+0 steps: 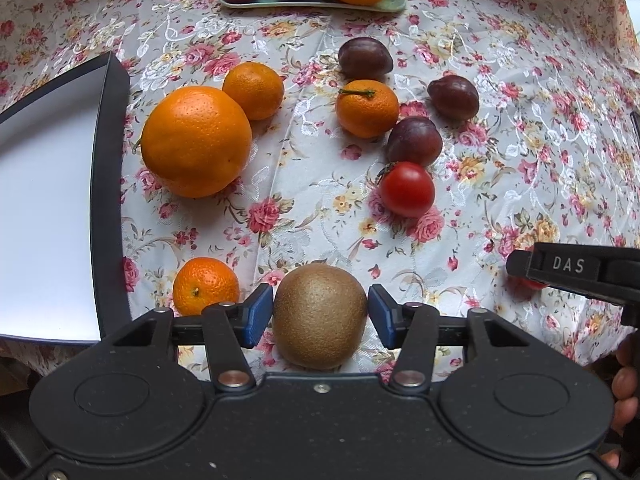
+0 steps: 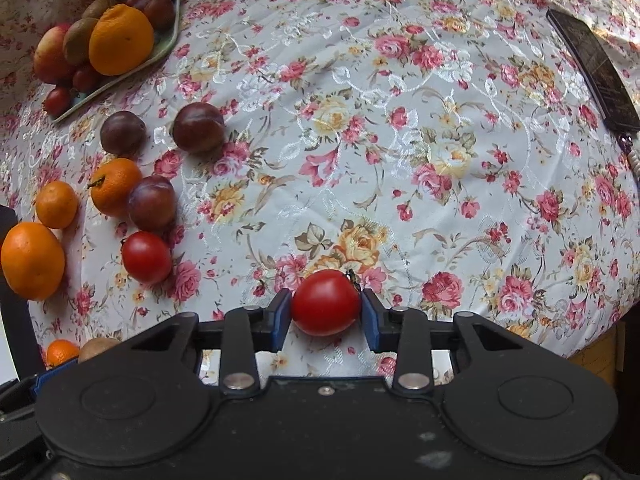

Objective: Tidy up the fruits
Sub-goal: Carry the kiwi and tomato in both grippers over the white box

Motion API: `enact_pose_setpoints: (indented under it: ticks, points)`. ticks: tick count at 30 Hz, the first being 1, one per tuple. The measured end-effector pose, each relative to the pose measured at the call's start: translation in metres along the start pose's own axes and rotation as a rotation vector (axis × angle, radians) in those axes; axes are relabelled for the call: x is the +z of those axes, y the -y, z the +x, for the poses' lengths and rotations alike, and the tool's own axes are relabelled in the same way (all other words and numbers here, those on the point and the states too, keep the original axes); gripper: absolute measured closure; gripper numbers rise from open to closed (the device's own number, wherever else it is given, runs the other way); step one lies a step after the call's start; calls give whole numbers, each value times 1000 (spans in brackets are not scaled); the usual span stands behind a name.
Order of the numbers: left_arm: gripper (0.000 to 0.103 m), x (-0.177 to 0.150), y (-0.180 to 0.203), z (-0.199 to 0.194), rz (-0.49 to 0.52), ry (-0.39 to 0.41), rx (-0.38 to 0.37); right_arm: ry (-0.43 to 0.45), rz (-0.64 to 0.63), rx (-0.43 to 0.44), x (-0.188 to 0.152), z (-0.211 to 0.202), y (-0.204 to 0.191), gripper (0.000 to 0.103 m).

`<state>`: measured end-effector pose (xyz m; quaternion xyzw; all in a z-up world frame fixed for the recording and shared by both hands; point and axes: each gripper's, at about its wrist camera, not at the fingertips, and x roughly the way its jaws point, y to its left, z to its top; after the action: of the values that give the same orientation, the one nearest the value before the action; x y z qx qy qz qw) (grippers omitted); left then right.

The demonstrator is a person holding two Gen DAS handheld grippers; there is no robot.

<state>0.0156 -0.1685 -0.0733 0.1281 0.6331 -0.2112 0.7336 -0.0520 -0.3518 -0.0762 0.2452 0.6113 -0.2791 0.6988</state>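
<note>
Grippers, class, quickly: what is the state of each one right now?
Left gripper: fingers either side of the kiwi; a firm grip cannot be told.
Right gripper: shut on the tomato.

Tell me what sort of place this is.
Probably a home dining table: a floral embroidered tablecloth covers it, a pale green tray of mixed fruit sits at the far side, and a dark phone-like slab lies near the edge.

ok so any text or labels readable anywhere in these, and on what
"DAS" in pale raised letters on the side of the right gripper, seen in the left wrist view.
The dark flat phone-like object at the far right of the tablecloth shows faint marks, too blurred to read.
Nothing else carries text: no stickers on the fruit, none on the left gripper.
</note>
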Motion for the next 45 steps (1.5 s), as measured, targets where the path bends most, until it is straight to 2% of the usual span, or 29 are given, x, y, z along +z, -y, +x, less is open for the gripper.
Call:
enact_pose_setpoints:
  ticks: [4, 9, 15, 20, 28, 35, 42, 45]
  points:
    - [46, 0, -1, -2, -8, 15, -4, 31, 2, 17, 2, -13, -5, 65]
    - [47, 3, -7, -10, -52, 41, -48, 57, 16, 40, 7, -27, -9, 65]
    - [47, 7, -12, -30, -71, 125, -50, 77, 15, 62, 7, -38, -18, 65]
    - [47, 12, -30, -48, -124, 192, -57, 88, 10, 89, 9, -47, -35, 65]
    - [47, 15, -76, -77, -225, 283, 36, 100, -57, 143, 2, -62, -87, 65]
    - [47, 22, -133, -106, -322, 336, 139, 92, -148, 202, -13, -70, -152, 65]
    - [47, 35, -195, -110, -426, 324, 234, 88, -272, 268, -37, -80, -214, 65]
    - [47, 32, -217, -102, -453, 311, 277, 93, -337, 282, -51, -81, -237, 65]
